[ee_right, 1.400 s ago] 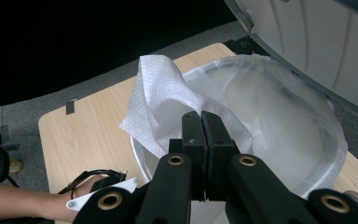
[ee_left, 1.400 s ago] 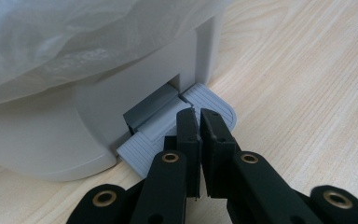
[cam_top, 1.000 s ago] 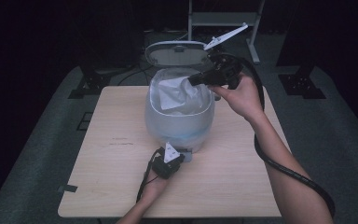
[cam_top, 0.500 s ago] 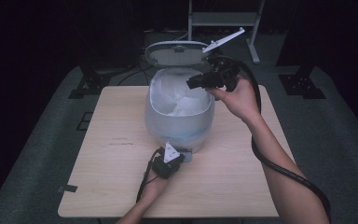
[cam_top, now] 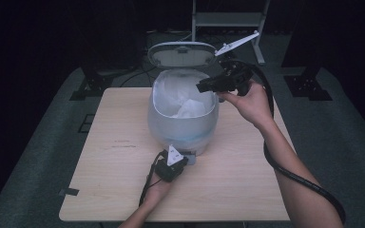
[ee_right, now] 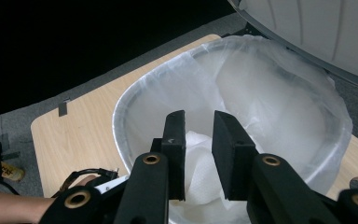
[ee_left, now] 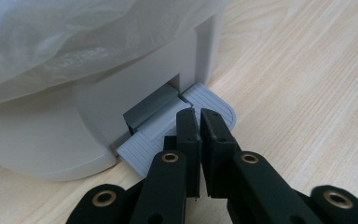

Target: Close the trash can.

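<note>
- Since a second ago the crumpled white wad (cam_top: pixel 188 109) went from my right gripper (cam_top: pixel 203 87) into the pedal bin (cam_top: pixel 183 128), and the right jaws have just been opening; nothing's between them now.
- Right gripper hovers over the bin's far-right rim, jaws partly spread, nothing pinched.
- Left gripper (ee_left: pixel 196 122), jaws pressed together, tips down on the grey foot pedal (ee_left: pixel 205 99) at the bin's near side, so the lid (cam_top: pixel 183 53) stands up.
- Bin sits mid-table toward the far edge, lined with a thin clear bag (ee_right: pixel 279 79); the wad lies at the bottom.
- Wad looks light and soft, I'd say crushable; pinch any fold. The liner is flimsy and probably slippery, so I'd grab it at the rim.
</note>
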Motion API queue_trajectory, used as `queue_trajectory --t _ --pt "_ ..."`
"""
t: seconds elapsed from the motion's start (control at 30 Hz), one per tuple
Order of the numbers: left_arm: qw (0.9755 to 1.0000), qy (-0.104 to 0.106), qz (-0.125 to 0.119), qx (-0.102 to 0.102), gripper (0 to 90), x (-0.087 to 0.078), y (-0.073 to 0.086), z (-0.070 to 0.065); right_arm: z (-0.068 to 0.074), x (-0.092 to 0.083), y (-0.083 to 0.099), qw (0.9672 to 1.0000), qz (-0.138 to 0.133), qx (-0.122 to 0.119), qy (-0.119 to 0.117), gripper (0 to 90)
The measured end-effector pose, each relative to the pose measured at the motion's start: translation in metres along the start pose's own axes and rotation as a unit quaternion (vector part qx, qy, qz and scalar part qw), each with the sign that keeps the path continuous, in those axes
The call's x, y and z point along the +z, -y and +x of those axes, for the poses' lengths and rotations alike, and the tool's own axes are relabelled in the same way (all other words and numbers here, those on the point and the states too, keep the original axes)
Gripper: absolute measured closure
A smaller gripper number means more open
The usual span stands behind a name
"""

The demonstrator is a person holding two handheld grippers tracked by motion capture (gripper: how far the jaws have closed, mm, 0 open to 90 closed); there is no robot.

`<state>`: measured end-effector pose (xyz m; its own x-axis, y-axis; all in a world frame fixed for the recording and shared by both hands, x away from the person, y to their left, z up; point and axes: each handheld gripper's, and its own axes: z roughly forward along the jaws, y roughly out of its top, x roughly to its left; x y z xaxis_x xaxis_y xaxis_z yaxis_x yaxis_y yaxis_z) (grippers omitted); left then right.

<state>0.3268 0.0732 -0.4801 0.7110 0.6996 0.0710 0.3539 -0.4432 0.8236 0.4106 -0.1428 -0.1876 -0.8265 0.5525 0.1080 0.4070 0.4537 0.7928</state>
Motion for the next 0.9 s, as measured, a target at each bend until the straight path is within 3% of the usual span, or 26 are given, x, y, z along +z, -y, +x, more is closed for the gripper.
queue_trajectory --t 0.47,0.9 --pt "1.0 0.002 0.0 -0.002 86.7 0.0 0.0 0.001 -0.008 -0.016 0.015 0.9999 -0.01 0.009 0.002 69.2" --pt "1.0 0.001 0.0 -0.001 86.5 0.0 0.0 0.0 -0.015 -0.036 0.027 0.9996 -0.01 0.017 0.018 64.8"
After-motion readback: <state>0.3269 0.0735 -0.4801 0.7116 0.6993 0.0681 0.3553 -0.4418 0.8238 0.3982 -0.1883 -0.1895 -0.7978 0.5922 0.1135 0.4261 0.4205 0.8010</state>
